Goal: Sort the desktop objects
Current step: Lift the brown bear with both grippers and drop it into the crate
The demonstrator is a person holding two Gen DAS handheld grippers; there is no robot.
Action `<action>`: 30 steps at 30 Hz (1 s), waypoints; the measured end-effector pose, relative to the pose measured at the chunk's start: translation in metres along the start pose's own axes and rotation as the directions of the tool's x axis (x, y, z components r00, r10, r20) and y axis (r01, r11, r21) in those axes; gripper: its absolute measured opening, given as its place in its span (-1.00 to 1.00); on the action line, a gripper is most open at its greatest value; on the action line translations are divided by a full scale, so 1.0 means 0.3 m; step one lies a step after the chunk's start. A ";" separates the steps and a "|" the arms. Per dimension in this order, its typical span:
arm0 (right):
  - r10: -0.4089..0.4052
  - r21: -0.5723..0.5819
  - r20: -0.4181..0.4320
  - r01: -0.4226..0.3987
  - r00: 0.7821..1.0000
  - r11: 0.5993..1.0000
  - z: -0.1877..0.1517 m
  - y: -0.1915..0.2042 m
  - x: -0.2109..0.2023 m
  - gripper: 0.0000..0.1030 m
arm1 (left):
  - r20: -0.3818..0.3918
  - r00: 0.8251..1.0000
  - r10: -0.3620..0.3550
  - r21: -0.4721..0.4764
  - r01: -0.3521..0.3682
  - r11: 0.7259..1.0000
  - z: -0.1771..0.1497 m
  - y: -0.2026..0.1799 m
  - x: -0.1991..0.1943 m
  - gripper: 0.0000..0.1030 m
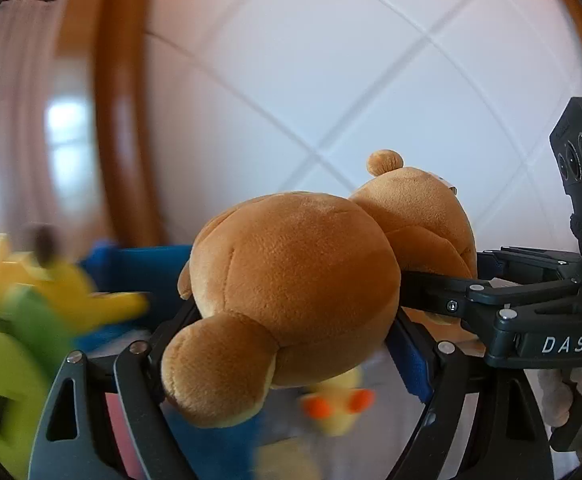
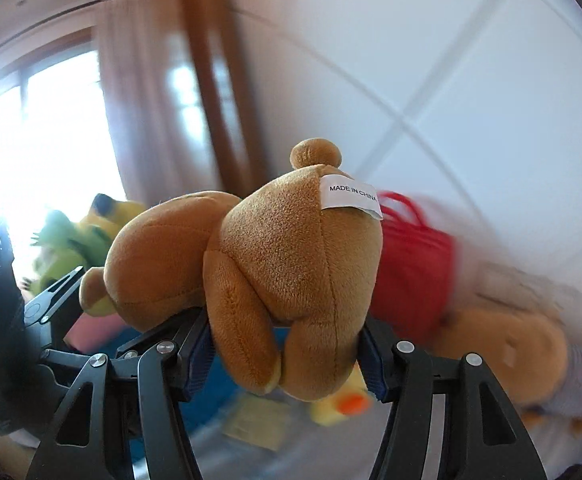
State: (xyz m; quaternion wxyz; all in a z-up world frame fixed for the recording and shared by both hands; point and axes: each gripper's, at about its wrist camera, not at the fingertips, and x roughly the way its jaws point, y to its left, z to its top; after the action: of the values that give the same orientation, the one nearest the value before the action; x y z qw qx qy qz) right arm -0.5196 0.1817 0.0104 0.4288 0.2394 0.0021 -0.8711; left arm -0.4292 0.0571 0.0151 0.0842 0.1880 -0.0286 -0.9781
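Note:
A brown plush bear [image 1: 303, 276] hangs in the air, held from two sides. In the left wrist view its round head fills the space between the fingers of my left gripper [image 1: 291, 340], which is shut on it. My right gripper [image 1: 423, 288] comes in from the right and clamps the bear's body. In the right wrist view the bear [image 2: 291, 264] shows its rear, with a white "MADE IN CHINA" tag [image 2: 351, 196]. My right gripper [image 2: 285, 360] is shut on its lower body. The left gripper [image 2: 55, 300] shows at the left edge.
Below, blurred, lie a green and yellow plush [image 1: 39, 300], a yellow duck with orange parts [image 1: 339, 404] and a blue box [image 1: 139, 268]. A red bag [image 2: 415, 272] and another brown plush [image 2: 511, 352] sit to the right. A white panelled wall [image 1: 331, 80] is behind.

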 end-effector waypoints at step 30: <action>0.034 -0.054 -0.069 -0.038 0.997 0.998 0.182 0.341 0.369 0.99 | -0.079 0.971 0.224 -0.163 -0.234 0.959 0.006 0.424 -0.153 1.00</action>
State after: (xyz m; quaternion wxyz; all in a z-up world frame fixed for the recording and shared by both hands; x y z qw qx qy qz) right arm -0.5231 0.0229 0.0330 0.4507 0.2569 0.0367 -0.8541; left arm -0.3683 -0.0600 0.0445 0.2134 0.2049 0.0363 -0.9546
